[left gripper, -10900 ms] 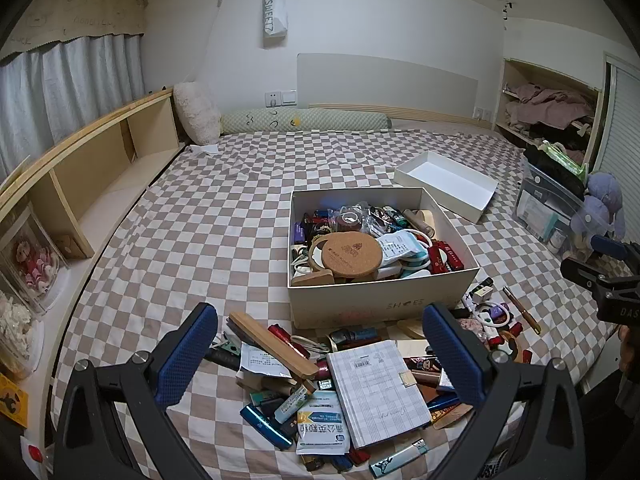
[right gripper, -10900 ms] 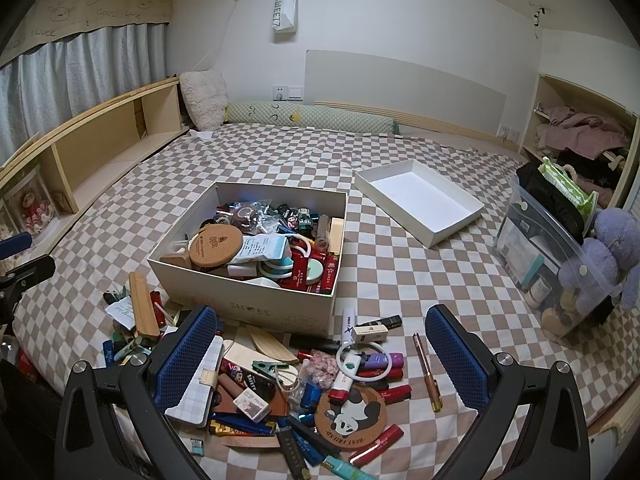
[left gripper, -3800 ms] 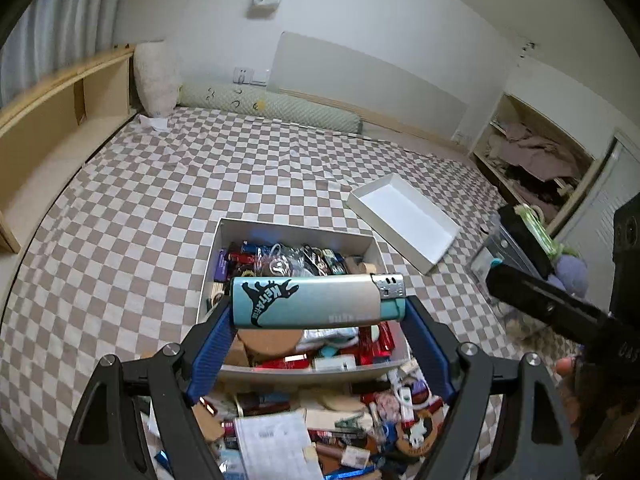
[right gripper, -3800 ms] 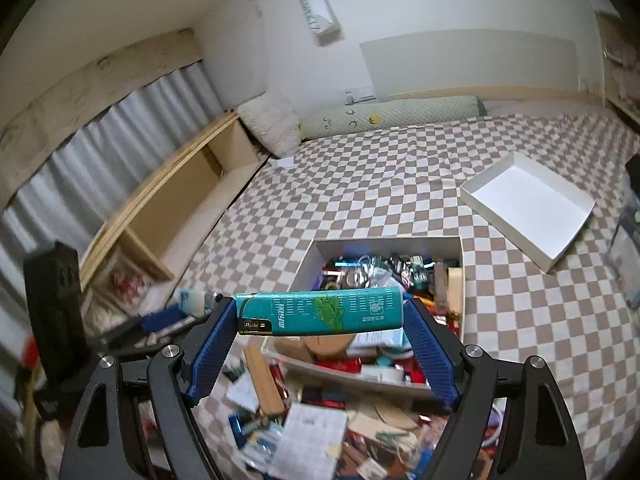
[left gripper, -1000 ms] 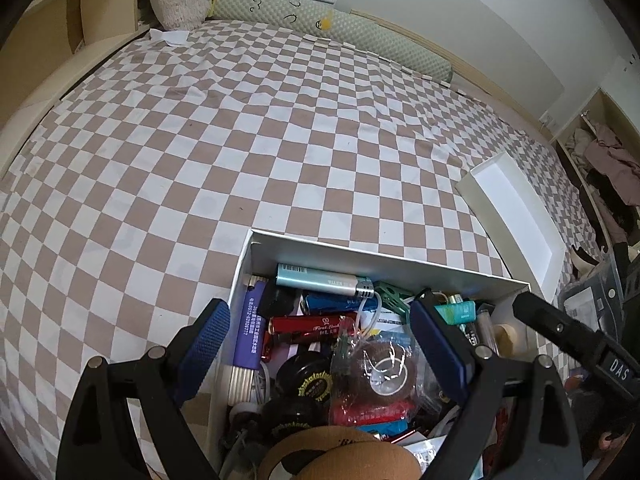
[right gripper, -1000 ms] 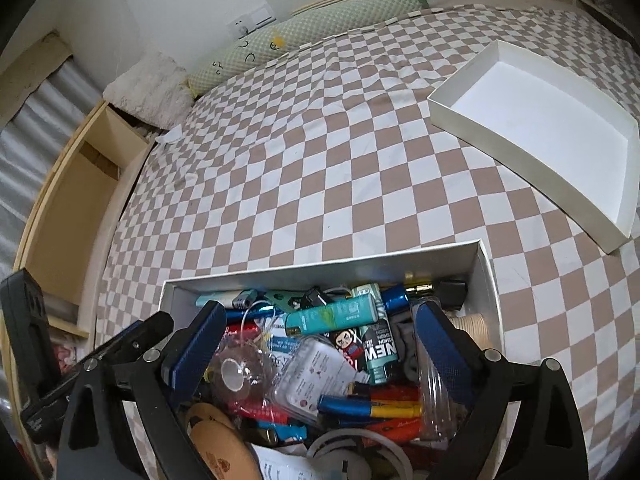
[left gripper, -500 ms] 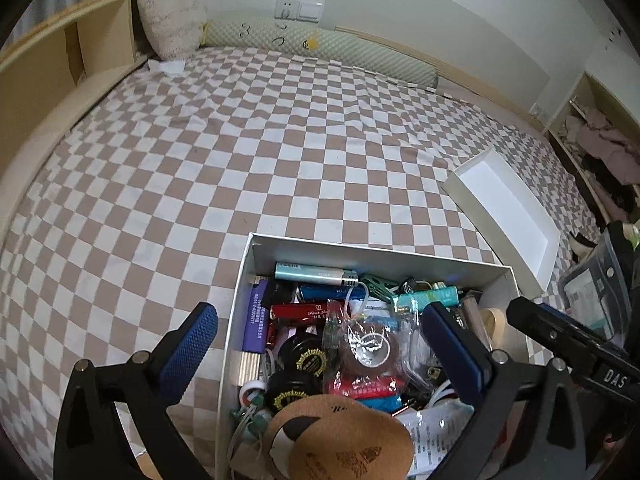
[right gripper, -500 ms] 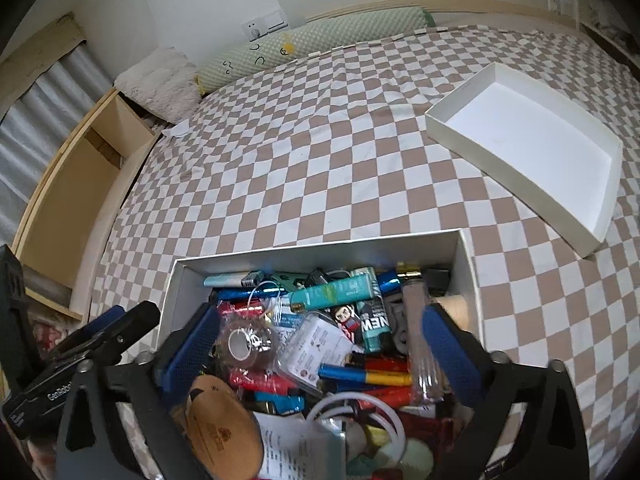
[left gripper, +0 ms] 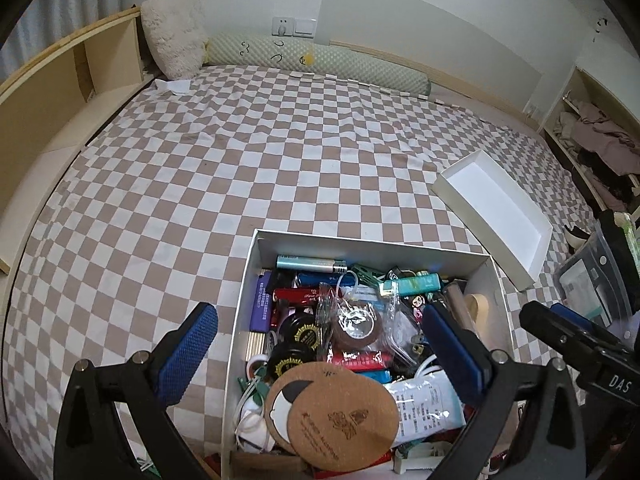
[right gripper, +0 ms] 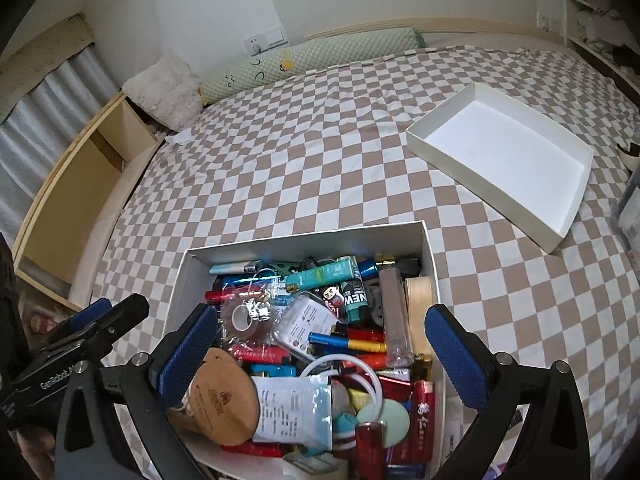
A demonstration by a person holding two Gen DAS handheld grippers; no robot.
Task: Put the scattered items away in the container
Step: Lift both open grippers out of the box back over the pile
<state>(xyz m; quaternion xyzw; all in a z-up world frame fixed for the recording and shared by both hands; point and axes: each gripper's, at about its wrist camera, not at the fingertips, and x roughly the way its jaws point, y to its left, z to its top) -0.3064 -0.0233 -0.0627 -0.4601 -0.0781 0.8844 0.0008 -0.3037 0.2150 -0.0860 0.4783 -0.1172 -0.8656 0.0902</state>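
Observation:
A white cardboard box (left gripper: 372, 243) (right gripper: 308, 241) sits on the checked bed, packed with several small items. At its far end lie a light-blue lighter (left gripper: 310, 263) (right gripper: 230, 268) and a teal lighter (left gripper: 412, 282) (right gripper: 322, 275). A round cork coaster (left gripper: 332, 414) (right gripper: 224, 396) rests near the front. My left gripper (left gripper: 316, 350) hangs open above the box's near left part, nothing between its blue pads. My right gripper (right gripper: 320, 350) hangs open above the box's middle, also empty. Each gripper shows at the edge of the other's view.
The box's white lid (left gripper: 496, 212) (right gripper: 504, 160) lies upturned on the bed to the right. A wooden shelf unit (left gripper: 52, 92) runs along the left. A bolster (left gripper: 316, 62) and fluffy pillow (left gripper: 174, 42) lie by the far wall. A clear storage bin (left gripper: 592, 284) stands at right.
Both grippers have opened wide and risen back from the box's far end. The two lighters, held a few seconds ago, now lie in the box.

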